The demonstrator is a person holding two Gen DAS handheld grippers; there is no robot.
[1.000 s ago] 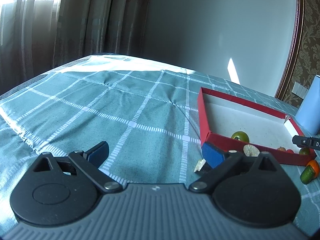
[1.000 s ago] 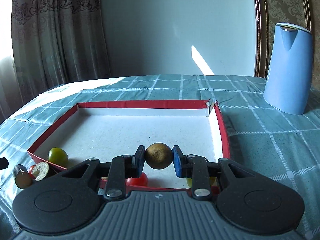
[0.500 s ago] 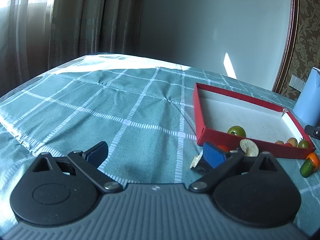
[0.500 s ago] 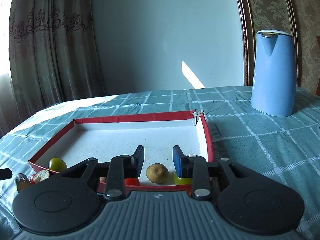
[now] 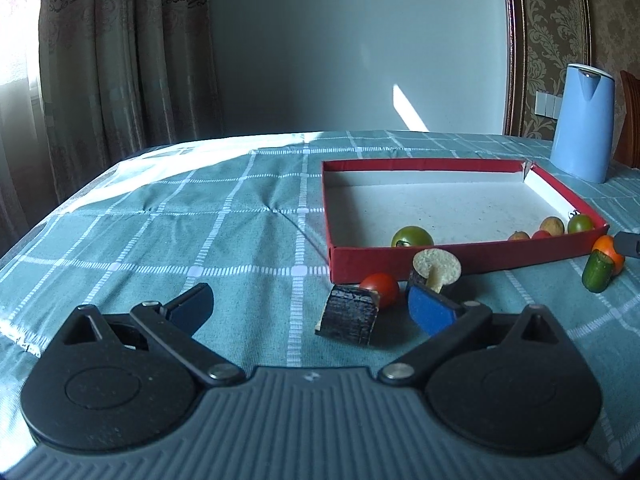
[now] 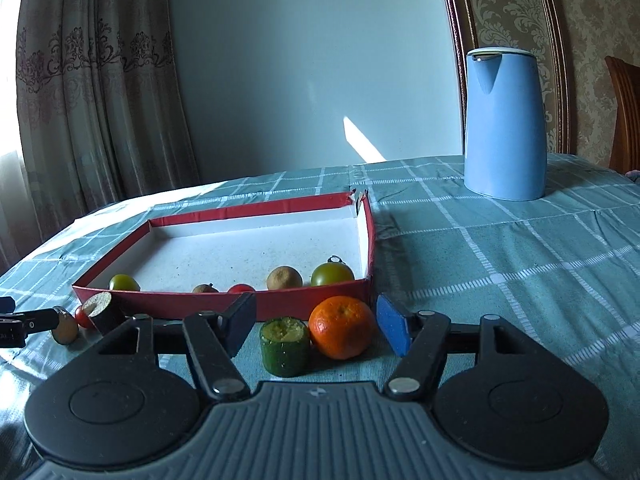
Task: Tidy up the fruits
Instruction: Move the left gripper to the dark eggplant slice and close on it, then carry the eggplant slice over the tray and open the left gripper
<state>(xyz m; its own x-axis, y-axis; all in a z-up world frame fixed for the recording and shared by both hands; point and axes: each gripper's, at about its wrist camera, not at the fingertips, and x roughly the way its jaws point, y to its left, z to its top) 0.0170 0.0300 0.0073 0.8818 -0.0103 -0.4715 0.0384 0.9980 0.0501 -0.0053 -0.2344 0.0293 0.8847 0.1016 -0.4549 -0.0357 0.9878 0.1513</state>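
Right gripper (image 6: 316, 326) sits low over the bench (image 6: 500, 264), its jaws having just been opening; they now stand about half apart with the orange (image 6: 342, 326) and a green cut piece (image 6: 285, 346) between them, neither pad touching either one — empty, apparently lining up the next pick. Left gripper (image 5: 312, 304) is spread wide and holds nothing; a dark cut chunk (image 5: 350, 314) and a small red tomato (image 5: 380, 288) lie just ahead between its jaws, with a pale-faced slice (image 5: 436, 266) leaning near the right pad. The red tray (image 6: 320, 298) already collects the sorted fruit along its near wall: two green tomatoes (image 6: 332, 274), a brown round fruit (image 6: 284, 278), a smaller brown one and a red one. The loose pieces sit just outside that wall — short carries remain. A blue kettle (image 6: 504, 124) stands well apart, clear of the work.
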